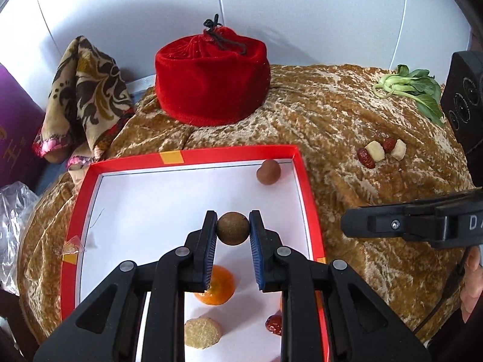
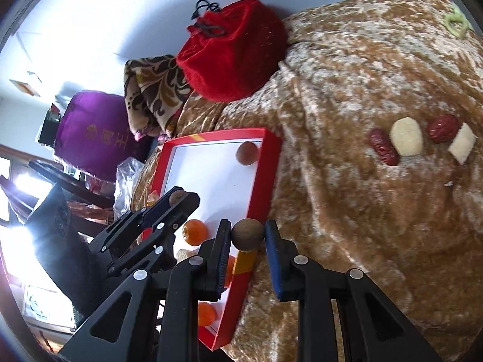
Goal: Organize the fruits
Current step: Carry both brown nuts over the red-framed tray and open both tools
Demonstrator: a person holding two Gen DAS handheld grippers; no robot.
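Between my left gripper's (image 1: 233, 229) blue pads sits a small brown round fruit (image 1: 233, 228), pinched on both sides, the jaws closed down to its width. I hold it above the white floor of a red-rimmed box (image 1: 193, 157). Under my left fingers, inside the box, lie an orange mandarin (image 1: 222, 289), a pale tan ginger slice (image 1: 202, 331) and a red date (image 1: 274, 324) partly hidden by a finger. Another brown round fruit (image 1: 268, 172) rests in the box's far right corner, touching the wall.

My right gripper (image 2: 248, 235) also squeezes a second small brown ball (image 2: 248, 235) between its pads, jaws narrowed to its width. It hangs over the box's right rim (image 2: 265, 163), at the edge where box meets cloth. From this view my left gripper shows at the left with its own brown fruit just peeking out, above two mandarins inside the box.

Outside the box, on the golden-brown velvet cloth (image 1: 347, 114) to the right, four pieces lie in a close row: a red date, a pale ginger chunk (image 2: 406, 139), another red date (image 2: 443, 128) and a second pale chunk. Farther back on the right lies a leafy green vegetable (image 1: 413, 89). Behind the box stands a red velvet drawstring pouch (image 1: 211, 81), with a patterned brown scarf (image 1: 84, 96) to its left and a purple bag (image 2: 99, 126) beyond that
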